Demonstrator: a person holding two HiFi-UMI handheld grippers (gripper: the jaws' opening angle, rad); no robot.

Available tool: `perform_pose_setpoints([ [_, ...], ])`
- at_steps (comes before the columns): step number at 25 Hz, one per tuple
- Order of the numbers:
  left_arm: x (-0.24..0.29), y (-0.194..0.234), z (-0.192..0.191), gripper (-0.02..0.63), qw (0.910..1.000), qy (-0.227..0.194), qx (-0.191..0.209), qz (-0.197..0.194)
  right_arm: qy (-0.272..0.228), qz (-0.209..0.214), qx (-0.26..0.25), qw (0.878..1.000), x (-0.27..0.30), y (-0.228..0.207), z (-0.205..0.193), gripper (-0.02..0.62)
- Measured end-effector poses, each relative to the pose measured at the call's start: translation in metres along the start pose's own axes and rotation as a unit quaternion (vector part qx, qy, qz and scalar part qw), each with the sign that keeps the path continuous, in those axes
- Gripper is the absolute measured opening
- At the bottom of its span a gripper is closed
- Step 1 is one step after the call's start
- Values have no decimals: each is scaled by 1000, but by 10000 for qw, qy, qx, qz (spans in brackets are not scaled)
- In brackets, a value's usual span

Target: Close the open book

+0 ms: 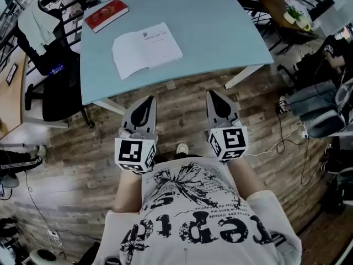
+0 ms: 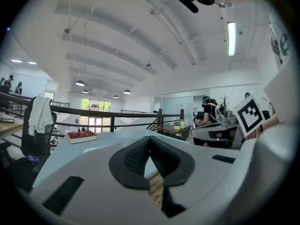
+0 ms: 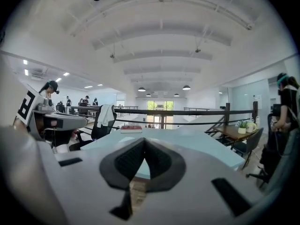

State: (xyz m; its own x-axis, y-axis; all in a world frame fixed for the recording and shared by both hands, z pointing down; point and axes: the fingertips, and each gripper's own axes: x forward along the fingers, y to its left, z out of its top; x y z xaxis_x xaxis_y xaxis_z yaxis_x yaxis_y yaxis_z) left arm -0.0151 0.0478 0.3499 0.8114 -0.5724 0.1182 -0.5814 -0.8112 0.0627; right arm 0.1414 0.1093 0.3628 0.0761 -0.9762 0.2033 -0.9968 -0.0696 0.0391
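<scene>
The open book (image 1: 146,49) lies flat on the blue table (image 1: 220,32), ahead of both claws and well apart from them. The left claw (image 1: 146,101) and right claw (image 1: 214,95) have their jaws pressed together, empty.

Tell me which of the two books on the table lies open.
The white book, its pages spread flat. The red book at the far left corner of the table is closed.

Everything was bright and evenly lit: ceiling lamps (image 3: 186,87), a strip light (image 2: 231,38), and daylight through the far windows (image 3: 161,106). My gripper views bowed strongly toward black rims, and the head view curved at its edges.
</scene>
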Motion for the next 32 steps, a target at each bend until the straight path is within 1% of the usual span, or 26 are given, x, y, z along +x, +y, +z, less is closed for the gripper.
perform_pose_setpoints([
  [4,30,7,-8,18,9991,124,-253,304,41,293,-46,9996,33,-23,-1,11],
  [9,59,37,-19,18,9963,284,-371,726,150,602,-48,9981,82,-34,-11,11],
  [12,77,62,-24,18,9942,376,-386,929,163,788,-52,9967,117,-31,-10,11],
  [16,100,99,-27,18,9896,488,-580,1220,225,1221,-212,9920,165,-14,-5,11],
  [18,113,115,-29,18,9881,558,-646,1281,267,1380,-282,9897,192,-9,-3,11],
  [23,144,148,-43,18,9862,757,-765,1258,366,1578,-355,9862,252,1,0,11],
  [26,158,164,-53,18,9850,898,-701,1295,330,1686,-413,9843,282,6,1,11],
  [28,164,176,-63,18,9815,976,-698,1492,340,1807,-407,9821,297,10,-1,11],
  [29,165,183,-70,18,9781,1017,-743,1657,354,1902,-420,9802,303,12,-3,11],
  [32,166,194,-93,20,9636,1170,-978,2194,472,2192,-583,9728,318,13,-12,11],
])
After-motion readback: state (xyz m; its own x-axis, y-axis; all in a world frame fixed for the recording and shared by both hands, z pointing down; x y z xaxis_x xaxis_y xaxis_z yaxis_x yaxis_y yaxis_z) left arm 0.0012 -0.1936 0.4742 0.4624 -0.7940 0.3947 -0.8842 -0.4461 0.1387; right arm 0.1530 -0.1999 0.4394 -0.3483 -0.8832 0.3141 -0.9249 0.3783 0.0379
